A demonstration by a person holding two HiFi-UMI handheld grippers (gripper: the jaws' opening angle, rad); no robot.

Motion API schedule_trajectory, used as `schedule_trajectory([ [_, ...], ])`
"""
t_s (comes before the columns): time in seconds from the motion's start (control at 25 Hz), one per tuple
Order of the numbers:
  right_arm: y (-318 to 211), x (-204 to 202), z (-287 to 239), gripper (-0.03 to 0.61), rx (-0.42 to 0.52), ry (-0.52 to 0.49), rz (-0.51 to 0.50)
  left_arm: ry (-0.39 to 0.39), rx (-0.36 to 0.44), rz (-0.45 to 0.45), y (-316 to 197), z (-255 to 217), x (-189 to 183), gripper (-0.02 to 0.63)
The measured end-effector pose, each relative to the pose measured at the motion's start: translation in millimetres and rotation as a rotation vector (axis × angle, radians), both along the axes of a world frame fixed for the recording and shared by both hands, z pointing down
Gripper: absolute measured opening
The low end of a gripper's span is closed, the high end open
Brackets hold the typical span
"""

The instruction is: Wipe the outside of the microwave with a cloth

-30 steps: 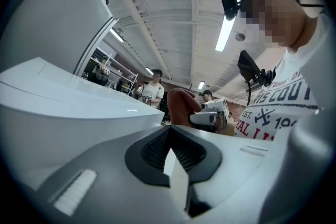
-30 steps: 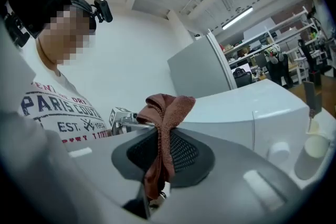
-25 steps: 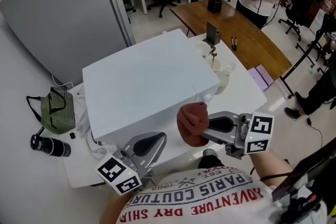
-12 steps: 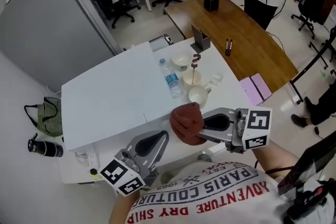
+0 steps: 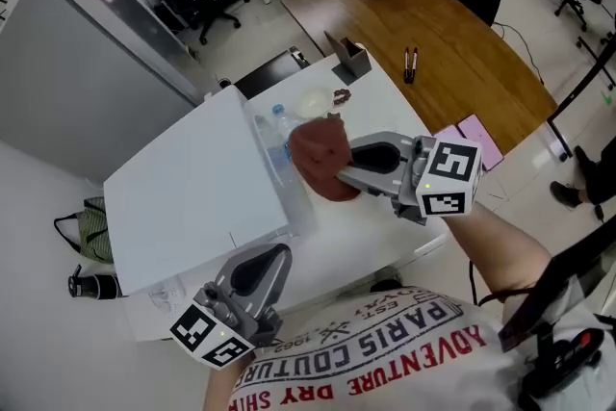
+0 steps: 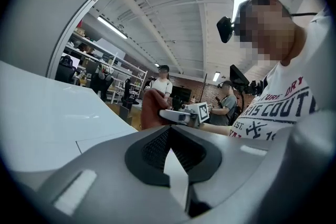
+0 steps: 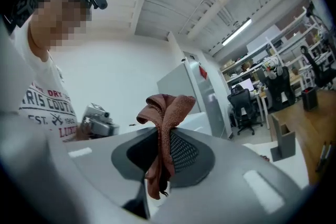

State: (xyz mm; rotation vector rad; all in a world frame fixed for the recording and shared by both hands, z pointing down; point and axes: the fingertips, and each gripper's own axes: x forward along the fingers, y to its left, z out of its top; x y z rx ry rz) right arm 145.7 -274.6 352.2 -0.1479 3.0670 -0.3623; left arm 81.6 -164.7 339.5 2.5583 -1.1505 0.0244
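Over the last 1 s the right hand-held gripper (image 5: 339,170), clamped on the cloth (image 5: 316,161), has risen from the front of the microwave (image 5: 192,197) to its right side wall. That wall is probably wiped next. The left hand-held gripper (image 5: 276,257) is closed and empty, low at the front.

water bottle (image 5: 277,132) partly behind the cloth (image 5: 320,161), its label illegible
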Motion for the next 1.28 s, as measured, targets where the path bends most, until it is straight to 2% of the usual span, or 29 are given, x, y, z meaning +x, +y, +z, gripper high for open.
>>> schedule_trajectory([
  [0.12,-57,-13,6,0.043,0.044,0.035,0.116,-0.023,-0.004,-0.007,0,-4,-6,0.005],
  [0.24,-107,-35,11,0.043,0.052,0.066,0.187,-0.045,-0.007,-0.020,5,-3,-15,0.005],
  [0.4,-146,-76,16,0.043,0.043,0.089,0.231,-0.055,-0.012,-0.066,17,-2,-36,0.005],
  [0.64,-175,-133,43,0.043,0.098,0.176,0.255,-0.061,-0.025,-0.164,33,2,-67,0.005],
  [0.76,-174,-148,56,0.043,0.087,0.194,0.222,-0.068,-0.033,-0.200,38,4,-78,0.005],
  [0.92,-152,-163,64,0.043,0.084,0.213,0.109,-0.069,-0.042,-0.211,41,6,-84,0.005],
  [1.28,-100,-146,70,0.043,0.089,0.224,-0.008,-0.069,-0.049,-0.129,39,15,-71,0.005],
])
